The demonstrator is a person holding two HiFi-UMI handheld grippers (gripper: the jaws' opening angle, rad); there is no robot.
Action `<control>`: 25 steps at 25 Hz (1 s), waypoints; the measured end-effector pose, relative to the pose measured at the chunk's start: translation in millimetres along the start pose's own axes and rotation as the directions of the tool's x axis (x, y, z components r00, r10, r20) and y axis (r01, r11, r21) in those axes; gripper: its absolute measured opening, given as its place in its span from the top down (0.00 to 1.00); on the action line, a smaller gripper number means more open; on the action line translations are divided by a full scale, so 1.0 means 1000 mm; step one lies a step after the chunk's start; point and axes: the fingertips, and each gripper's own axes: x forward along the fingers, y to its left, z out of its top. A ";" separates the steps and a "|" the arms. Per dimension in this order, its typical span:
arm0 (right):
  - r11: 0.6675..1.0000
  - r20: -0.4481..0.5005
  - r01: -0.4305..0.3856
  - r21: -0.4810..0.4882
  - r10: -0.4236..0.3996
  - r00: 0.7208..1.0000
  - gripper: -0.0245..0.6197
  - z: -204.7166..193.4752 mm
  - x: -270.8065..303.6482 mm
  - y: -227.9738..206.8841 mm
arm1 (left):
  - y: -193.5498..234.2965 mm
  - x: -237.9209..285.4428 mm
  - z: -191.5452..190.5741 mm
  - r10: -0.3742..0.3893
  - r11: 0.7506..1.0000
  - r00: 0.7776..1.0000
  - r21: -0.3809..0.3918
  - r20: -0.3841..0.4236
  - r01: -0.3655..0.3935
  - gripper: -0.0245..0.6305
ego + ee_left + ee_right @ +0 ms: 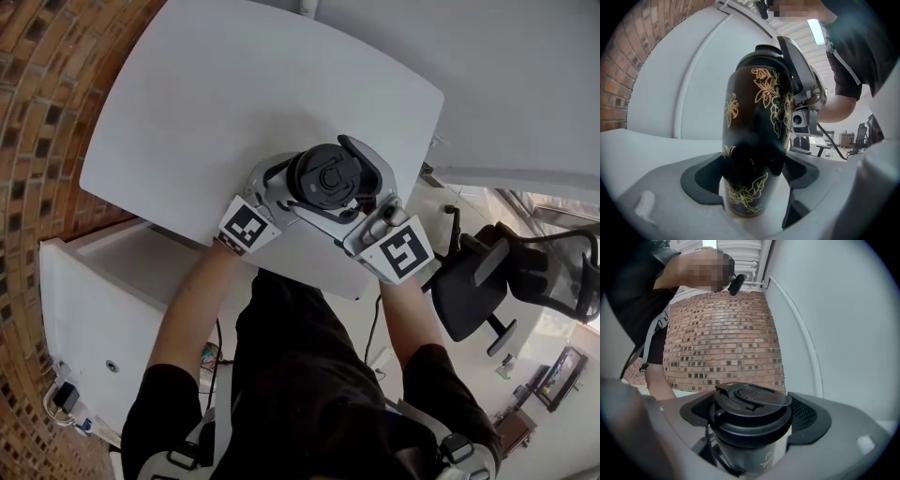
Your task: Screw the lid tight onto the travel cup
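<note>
Bright, even indoor light washes the white counter (234,94), leaving only faint shadows. A ceiling lamp (816,32) glares in the left gripper view, where the travel cup (754,140) blurs low down. Both gripper views bulge fisheye-fashion and fall black at the corners.

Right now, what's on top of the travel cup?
A black lid sits on the travel cup, with the right gripper clamped around its rim. The lid covers the cup's inside and the threads, so neither can be seen.
</note>
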 end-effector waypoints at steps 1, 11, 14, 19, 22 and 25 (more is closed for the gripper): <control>1.000 -0.005 -0.010 -0.001 0.010 1.000 0.22 -0.001 0.003 0.001 | 0.000 0.000 0.000 -0.001 1.000 1.000 -0.002 0.000 0.001 0.37; 0.996 -0.068 -0.086 -0.031 0.084 0.994 0.22 -0.017 0.014 0.013 | 0.001 -0.002 0.001 -0.002 1.000 1.000 0.002 0.002 0.002 0.37; 0.993 -0.097 -0.110 -0.047 0.105 0.990 0.22 -0.026 0.014 0.015 | 0.001 -0.002 0.001 -0.003 1.000 1.000 0.001 0.001 0.003 0.37; 0.992 -0.065 -0.121 -0.024 0.119 0.991 0.22 -0.028 0.016 0.015 | 0.002 -0.002 0.001 -0.003 1.000 1.000 -0.010 0.005 0.004 0.37; 0.992 -0.056 -0.120 -0.028 0.118 0.991 0.22 -0.028 0.015 0.015 | 0.001 -0.002 0.001 -0.005 1.000 1.000 -0.012 0.007 0.005 0.37; 0.993 -0.052 -0.113 -0.034 0.111 0.992 0.22 -0.027 0.015 0.016 | 0.001 -0.003 0.000 -0.005 1.000 1.000 -0.005 0.003 0.005 0.37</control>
